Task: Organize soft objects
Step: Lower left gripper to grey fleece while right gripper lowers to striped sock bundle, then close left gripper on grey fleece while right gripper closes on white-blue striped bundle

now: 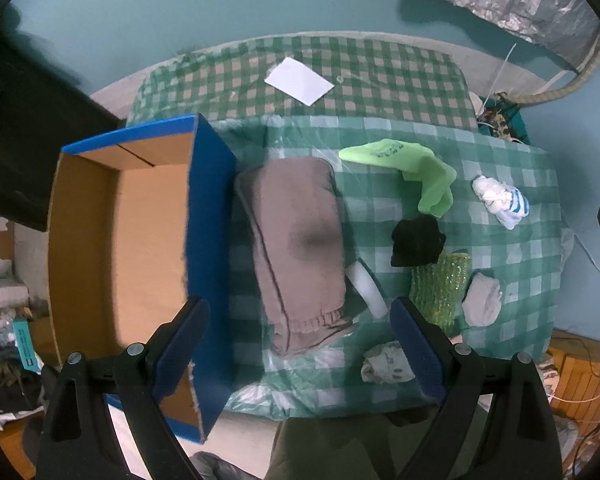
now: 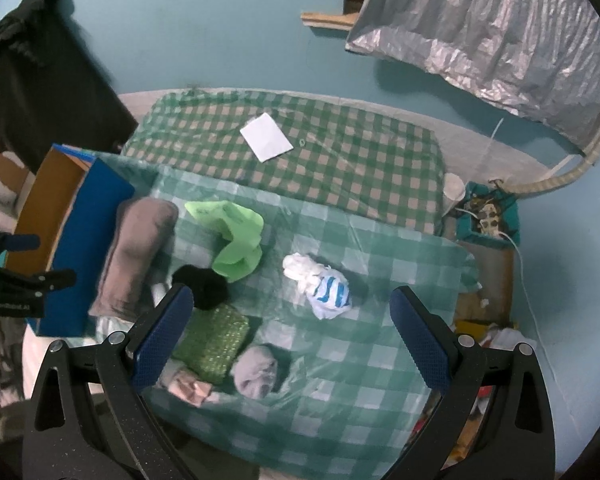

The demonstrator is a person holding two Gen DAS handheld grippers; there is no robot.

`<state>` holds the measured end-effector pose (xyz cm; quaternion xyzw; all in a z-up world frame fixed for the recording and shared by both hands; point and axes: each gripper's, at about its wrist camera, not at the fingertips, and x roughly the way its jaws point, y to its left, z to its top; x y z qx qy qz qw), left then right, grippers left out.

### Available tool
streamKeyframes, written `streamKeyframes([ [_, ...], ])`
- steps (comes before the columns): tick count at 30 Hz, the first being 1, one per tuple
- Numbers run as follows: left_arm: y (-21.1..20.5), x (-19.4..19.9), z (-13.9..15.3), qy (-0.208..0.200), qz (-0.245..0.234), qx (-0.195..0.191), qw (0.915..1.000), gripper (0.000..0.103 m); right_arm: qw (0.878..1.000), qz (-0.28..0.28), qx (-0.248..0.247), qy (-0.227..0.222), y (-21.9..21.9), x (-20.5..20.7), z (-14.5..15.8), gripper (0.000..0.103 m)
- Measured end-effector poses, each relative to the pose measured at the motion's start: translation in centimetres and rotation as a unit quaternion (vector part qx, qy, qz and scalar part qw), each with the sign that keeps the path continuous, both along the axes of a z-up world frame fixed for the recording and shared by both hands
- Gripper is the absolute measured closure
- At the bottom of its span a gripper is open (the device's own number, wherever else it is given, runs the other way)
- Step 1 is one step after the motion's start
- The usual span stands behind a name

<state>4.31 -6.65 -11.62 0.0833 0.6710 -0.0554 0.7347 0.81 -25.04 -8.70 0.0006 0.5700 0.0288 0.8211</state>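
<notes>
A folded grey-brown garment [image 1: 296, 248] lies on the checked table beside an open blue cardboard box [image 1: 140, 248]. My left gripper [image 1: 300, 344] hovers open and empty above the garment's near end. Further right lie a green sock [image 1: 420, 168], a black cloth [image 1: 418, 240], a green bubble-wrap piece [image 1: 440, 284], a grey sock ball [image 1: 482, 300] and a white-blue bundle [image 1: 500, 200]. My right gripper [image 2: 292, 332] hangs open and empty above the grey sock ball [image 2: 256, 370] and the white-blue bundle [image 2: 320, 284]. The garment [image 2: 134, 252] and the box [image 2: 80, 240] lie at its left.
A white paper [image 1: 300, 80] lies on the far checked cloth. A white foam strip [image 1: 368, 288] and a crumpled patterned cloth [image 1: 384, 364] lie near the front edge. A silver cover [image 2: 500, 32] hangs at the back right. Clutter sits on the floor to the right [image 2: 488, 220].
</notes>
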Motion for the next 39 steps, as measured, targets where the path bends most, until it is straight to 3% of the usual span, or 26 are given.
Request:
streamKeyframes([
  [9, -1.4, 1.6, -4.0, 0.022, 0.001, 0.006, 0.9997, 0.010, 1.000, 0.011, 0.001, 0.029, -1.7, 2.3, -4.6, 0.003],
  [21, -2.6, 3.6, -9.6, 0.067, -0.006, 0.043, 0.9968, 0.010, 0.996, 0.058, -0.030, 0.065, -2.4, 4.5, -9.8, 0.004],
  [30, -2.4, 4.8, -12.0, 0.082, -0.003, 0.052, 0.9953, 0.010, 0.993, 0.088, -0.036, 0.067, -2.1, 5.9, -11.8, 0.004],
  [39, -0.5, 5.6, -13.5, 0.103, 0.024, 0.046, 0.9933, 0.010, 0.986, 0.120, -0.055, 0.104, -1.8, 6.9, -14.8, 0.004],
])
